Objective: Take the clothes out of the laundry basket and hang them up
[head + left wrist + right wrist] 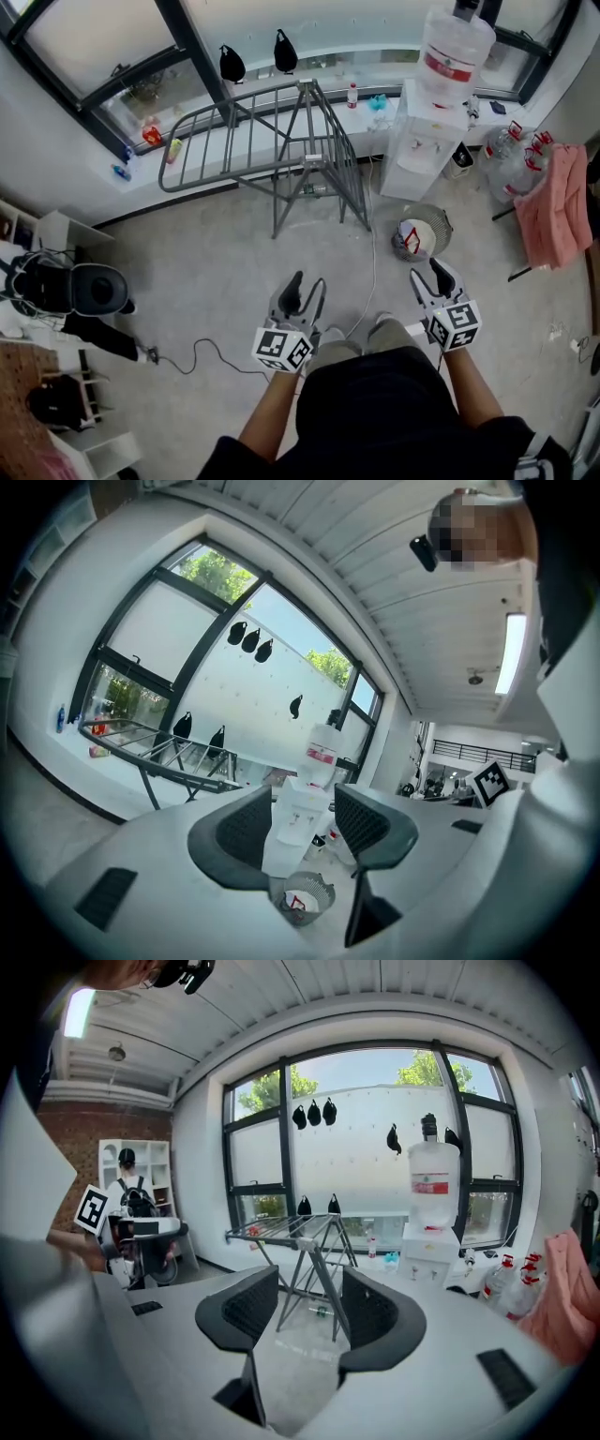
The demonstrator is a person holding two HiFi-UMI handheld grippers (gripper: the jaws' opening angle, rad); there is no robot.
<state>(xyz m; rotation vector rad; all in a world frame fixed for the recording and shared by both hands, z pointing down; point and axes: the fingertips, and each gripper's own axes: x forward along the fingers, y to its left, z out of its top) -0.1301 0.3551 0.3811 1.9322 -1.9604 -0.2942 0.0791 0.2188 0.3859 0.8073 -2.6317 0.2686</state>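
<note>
Floor [234, 272] is lying open between the person and the far window [94, 37], with a cable [202, 352] trailing across it at near left. Rack [244, 131] is standing far centre, its long top running left to right along the window. Basket [437, 218] is sitting mouth up right of the rack's legs, beside the dispenser [422, 141], holding clothes [411, 240]. Left gripper [307, 289] and right gripper [433, 272] are hovering near, jaws wide and empty.
</note>
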